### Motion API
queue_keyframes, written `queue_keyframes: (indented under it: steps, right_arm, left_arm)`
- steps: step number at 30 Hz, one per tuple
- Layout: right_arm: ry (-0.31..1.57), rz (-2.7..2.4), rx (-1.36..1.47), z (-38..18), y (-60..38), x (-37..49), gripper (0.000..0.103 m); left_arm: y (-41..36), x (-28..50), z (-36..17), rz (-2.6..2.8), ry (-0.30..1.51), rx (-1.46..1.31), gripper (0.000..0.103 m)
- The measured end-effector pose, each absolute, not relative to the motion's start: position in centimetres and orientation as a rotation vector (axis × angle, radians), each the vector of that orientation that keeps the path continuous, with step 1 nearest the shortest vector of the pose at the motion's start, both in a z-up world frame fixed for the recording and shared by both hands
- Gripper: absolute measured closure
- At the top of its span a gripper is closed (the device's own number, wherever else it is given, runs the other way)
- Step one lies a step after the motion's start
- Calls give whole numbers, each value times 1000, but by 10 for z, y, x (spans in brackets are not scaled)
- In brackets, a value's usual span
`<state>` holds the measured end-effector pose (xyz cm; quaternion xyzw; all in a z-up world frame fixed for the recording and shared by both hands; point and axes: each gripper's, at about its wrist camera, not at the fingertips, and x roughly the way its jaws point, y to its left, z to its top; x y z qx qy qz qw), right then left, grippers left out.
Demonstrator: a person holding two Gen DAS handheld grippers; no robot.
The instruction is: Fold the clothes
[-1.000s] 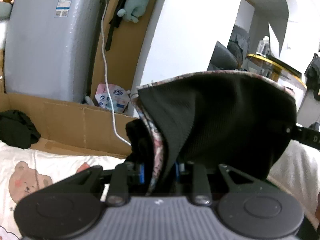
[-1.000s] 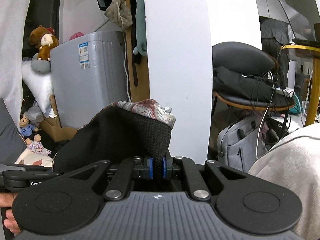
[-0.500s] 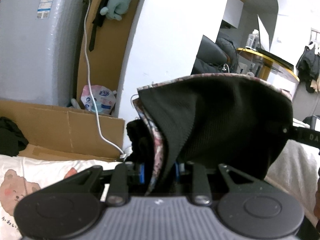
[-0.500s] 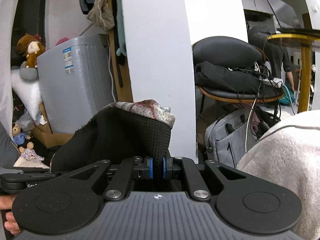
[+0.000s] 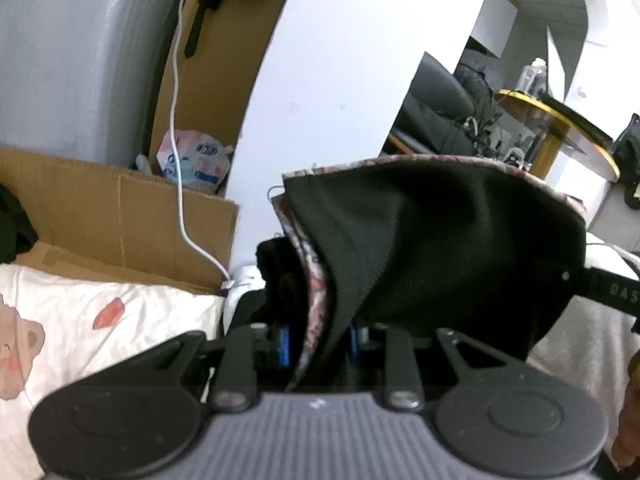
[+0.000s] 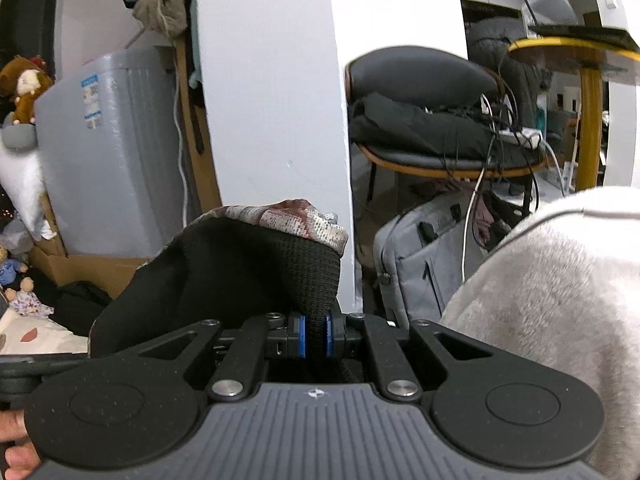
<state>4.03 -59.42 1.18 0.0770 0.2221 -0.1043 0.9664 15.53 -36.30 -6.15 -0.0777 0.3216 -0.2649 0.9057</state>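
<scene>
Left tongs (image 5: 316,344) pinched shut on a bunched fold of the black knit garment (image 5: 440,248), blue pads nearly hidden by the cloth. Garment held up in the air, spreading from the tongs toward 2 o'clock, its patterned reddish-grey outer face showing only as a rim along the top edge and down the fold at 11 o'clock. Right tongs (image 6: 315,340) likewise clamped tight on the same garment (image 6: 240,276), a narrow strip of black knit squeezed between the blue pads, the rest draping off toward 9 o'clock with the patterned edge curling over the top.

In the left wrist view: cream bedsheet with bear print (image 5: 80,320) at 8 o'clock, cardboard box (image 5: 120,216) beyond it at 9 o'clock, white cable (image 5: 178,120) trailing down past the grey appliance (image 5: 72,60) at 10 o'clock, white pillar (image 5: 340,80) at 12 o'clock.

In the right wrist view: white pillar (image 6: 272,100) at 12 o'clock, black chair piled with dark clothing (image 6: 424,120) at 2 o'clock, grey backpack (image 6: 424,256) beneath it, fuzzy cream sleeve (image 6: 552,280) at 4 o'clock.
</scene>
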Motion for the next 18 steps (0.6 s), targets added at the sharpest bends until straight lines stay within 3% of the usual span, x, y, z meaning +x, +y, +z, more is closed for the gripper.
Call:
queue_keyframes:
  steps: [18]
  right_arm:
    - [563,-206,157,-61,-626,118,94]
  left_arm:
    - [-388,218,-134,-485,762,-135,76]
